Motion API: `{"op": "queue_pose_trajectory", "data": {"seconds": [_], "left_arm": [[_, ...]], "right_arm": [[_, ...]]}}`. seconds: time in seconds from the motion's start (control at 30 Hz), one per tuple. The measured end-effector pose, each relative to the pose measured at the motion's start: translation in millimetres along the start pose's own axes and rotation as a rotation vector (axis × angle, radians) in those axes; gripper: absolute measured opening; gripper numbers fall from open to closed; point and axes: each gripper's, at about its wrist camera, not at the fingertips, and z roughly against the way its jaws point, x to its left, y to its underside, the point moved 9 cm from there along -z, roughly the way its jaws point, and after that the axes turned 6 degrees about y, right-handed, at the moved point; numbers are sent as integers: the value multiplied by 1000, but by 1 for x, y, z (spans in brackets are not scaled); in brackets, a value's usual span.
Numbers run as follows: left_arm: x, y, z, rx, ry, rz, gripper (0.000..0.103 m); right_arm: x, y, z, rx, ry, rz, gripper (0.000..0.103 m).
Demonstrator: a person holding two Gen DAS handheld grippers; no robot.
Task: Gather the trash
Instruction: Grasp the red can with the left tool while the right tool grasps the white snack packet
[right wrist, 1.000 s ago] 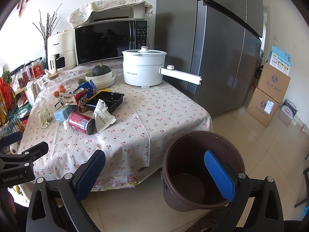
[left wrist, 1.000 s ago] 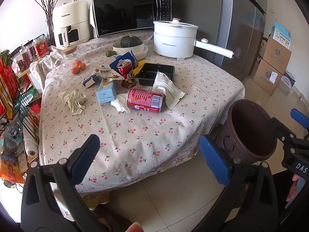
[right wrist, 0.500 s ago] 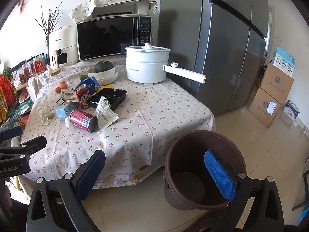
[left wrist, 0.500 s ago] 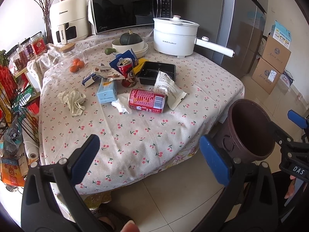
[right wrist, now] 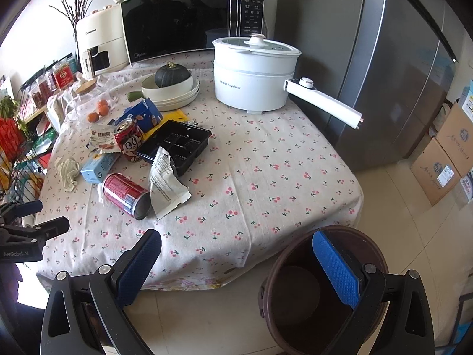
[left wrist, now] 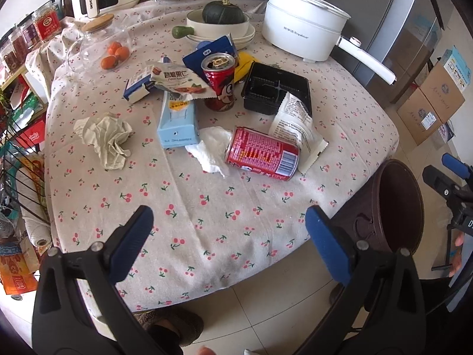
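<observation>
- Left wrist view: your left gripper [left wrist: 227,224] is spread wide with nothing between its blue pads, hovering over the near edge of the table [left wrist: 183,207].
- The trash sits in a cluster at the table's middle: a red can on its side [left wrist: 262,154] lies nearest, touching a white tissue [left wrist: 210,149] on its left and a torn white wrapper [left wrist: 297,128] on its right.
- Farther back, an upright red can [left wrist: 220,81] stands between a light blue carton [left wrist: 177,121] and a black plastic tray [left wrist: 276,90]; a crumpled beige napkin [left wrist: 106,137] lies apart to the left.
- The brown trash bin [left wrist: 390,210] stands on the floor just beside the table's right corner.
- Right wrist view: your right gripper [right wrist: 236,263] is also wide open and holds nothing; its right pad hangs over the brown trash bin [right wrist: 301,295], its left pad over the table [right wrist: 266,177] edge.
- The red can on its side [right wrist: 125,195] lies left of centre, the white electric pot [right wrist: 254,74] at the far side.
</observation>
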Motion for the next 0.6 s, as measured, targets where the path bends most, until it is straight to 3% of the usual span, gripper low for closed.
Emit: {"op": "queue_pose_trajectory", "data": {"seconds": [0.07, 0.17, 0.37, 0.47, 0.6], "left_arm": [[-3, -8, -15, -3, 8, -2, 101], [-14, -21, -36, -2, -7, -76, 101], [-29, -31, -75, 54, -60, -223, 101], [-29, -34, -89, 76, -73, -243, 101], [-35, -39, -97, 86, -36, -248, 101]], "right_arm": [[2, 2, -23, 32, -30, -14, 103], [1, 15, -50, 149, -76, -33, 103], [-15, -9, -52, 103, -59, -72, 103], [-16, -13, -55, 109, -55, -68, 103], [-16, -11, -63, 128, -39, -51, 103]]}}
